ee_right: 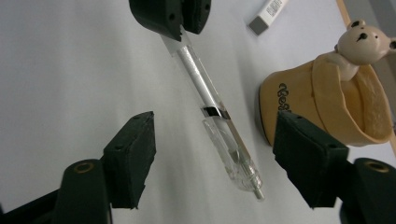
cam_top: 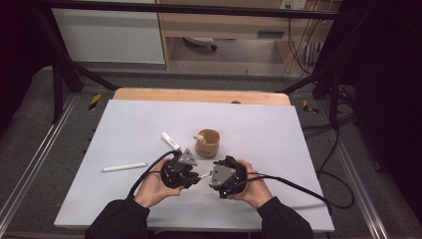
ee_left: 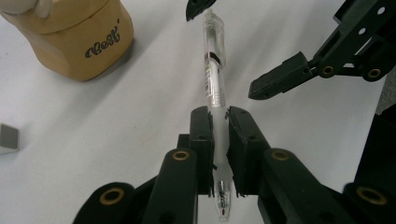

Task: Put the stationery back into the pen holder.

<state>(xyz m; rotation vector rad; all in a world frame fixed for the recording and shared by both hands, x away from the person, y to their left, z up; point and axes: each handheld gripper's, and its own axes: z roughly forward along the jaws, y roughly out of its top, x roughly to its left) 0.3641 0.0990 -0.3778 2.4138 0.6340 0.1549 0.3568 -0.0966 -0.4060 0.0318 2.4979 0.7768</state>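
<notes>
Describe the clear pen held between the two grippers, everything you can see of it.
The pen is a slim retractable one with a see-through plastic barrel, a frosted grip section, a dark band partway along, a clip and a small push button at its rear end. The left gripper is shut on its grip section, with the writing tip poking out behind the jaws, and holds it above the white table. Its button end points between the jaws of the right gripper, which are apart and not touching it.
</notes>
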